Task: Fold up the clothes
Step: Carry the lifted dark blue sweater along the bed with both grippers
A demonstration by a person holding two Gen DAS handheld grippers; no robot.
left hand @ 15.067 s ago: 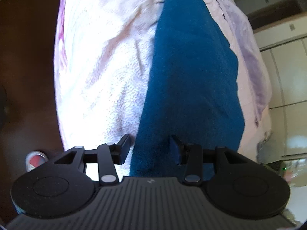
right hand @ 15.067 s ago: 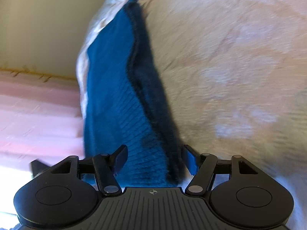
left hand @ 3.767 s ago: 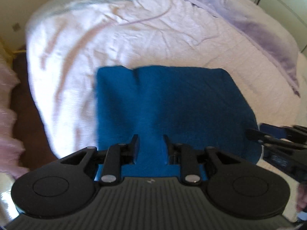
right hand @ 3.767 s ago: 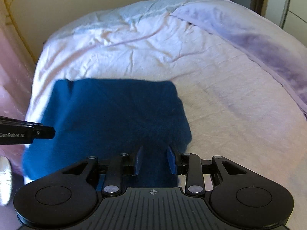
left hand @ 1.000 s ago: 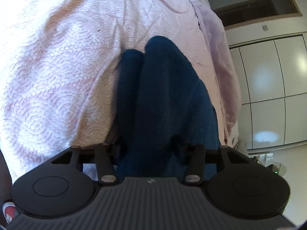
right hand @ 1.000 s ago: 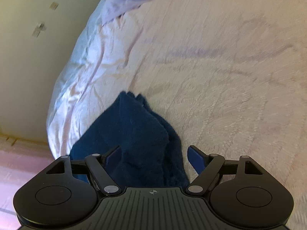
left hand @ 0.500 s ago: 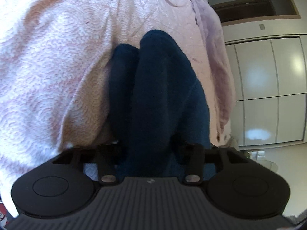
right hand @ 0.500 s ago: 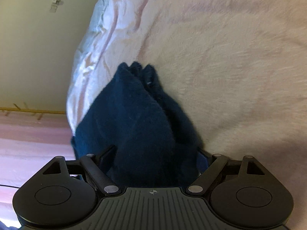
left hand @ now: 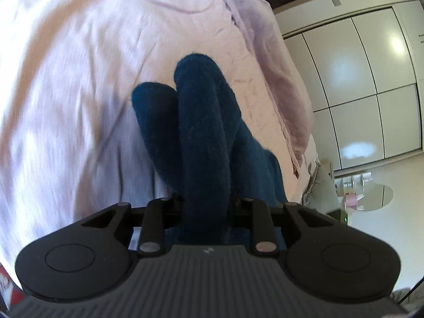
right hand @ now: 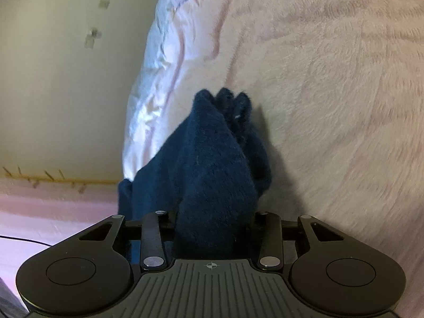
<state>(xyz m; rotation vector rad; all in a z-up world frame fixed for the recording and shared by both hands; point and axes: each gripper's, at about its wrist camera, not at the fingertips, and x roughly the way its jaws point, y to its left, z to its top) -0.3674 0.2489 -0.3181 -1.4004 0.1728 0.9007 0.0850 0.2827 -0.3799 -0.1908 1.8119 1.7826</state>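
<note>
My left gripper (left hand: 204, 206) and right gripper (right hand: 209, 220) are closing, pinching the blue cloth (left hand: 204, 132), bunched above the bed (left hand: 66, 79). Folding isn't finished.

Closing left tongs (left hand: 205, 206) around blue garment (left hand: 204, 137)

The bed (left hand: 66, 92) beneath me carries a pale pink textured cover (right hand: 344, 106), creased and wrinkled. A lilac blanket (left hand: 286, 84) lies along its far edge. The dark blue garment (left hand: 204, 122) lies bunched on the cover.
</note>
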